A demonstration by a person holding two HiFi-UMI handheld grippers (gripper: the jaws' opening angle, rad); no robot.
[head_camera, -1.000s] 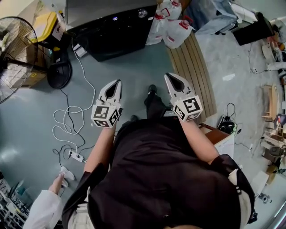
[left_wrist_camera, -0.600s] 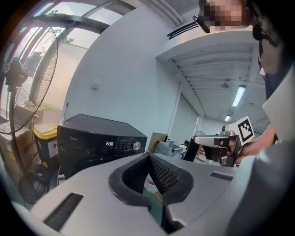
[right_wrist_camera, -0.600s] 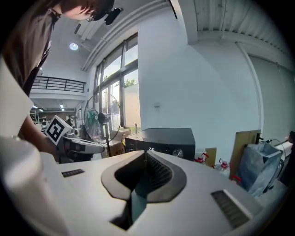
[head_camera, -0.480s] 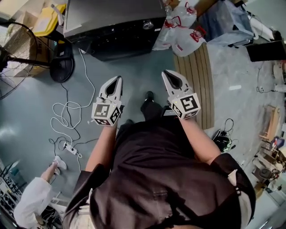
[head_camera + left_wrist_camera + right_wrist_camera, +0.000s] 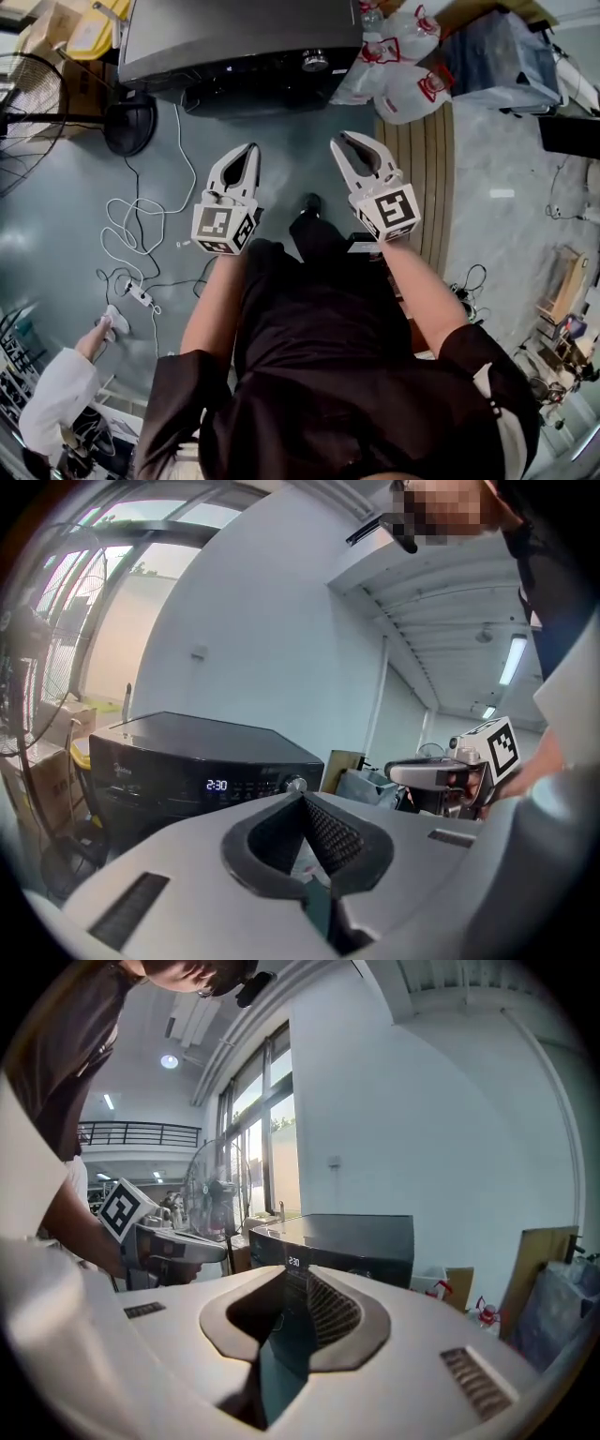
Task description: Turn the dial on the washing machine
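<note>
i stand on the floor facing the washing machine (image 5: 234, 37), a black top-loader with its lid down. its dial (image 5: 315, 62) is a small silver knob on the front control strip, toward the end of the machine where the plastic bags (image 5: 403, 80) lie. neither of my tongs touches the machine; both hang well short of its front, tips pointing at it.

my left tongs (image 5: 249, 150) are closed, tips together with nothing between them. in the left gripper view the lit display reads 2:30, and the dial (image 5: 297, 784) sits just past it along the strip.

my right tongs (image 5: 354, 145) are opening; a gap shows between the jaws and nothing is in it. of the two, these are the nearer to the dial end of the machine.

a standing fan (image 5: 28, 103) is off the machine's far end from the dial. a white cable (image 5: 141, 225) loops over the floor out from that end to a power strip (image 5: 139, 295). a slatted wooden board (image 5: 417, 178) lies on the floor in front of the bags. another person's white sleeve (image 5: 56, 403) shows far back from the machine, behind me on the fan side.
</note>
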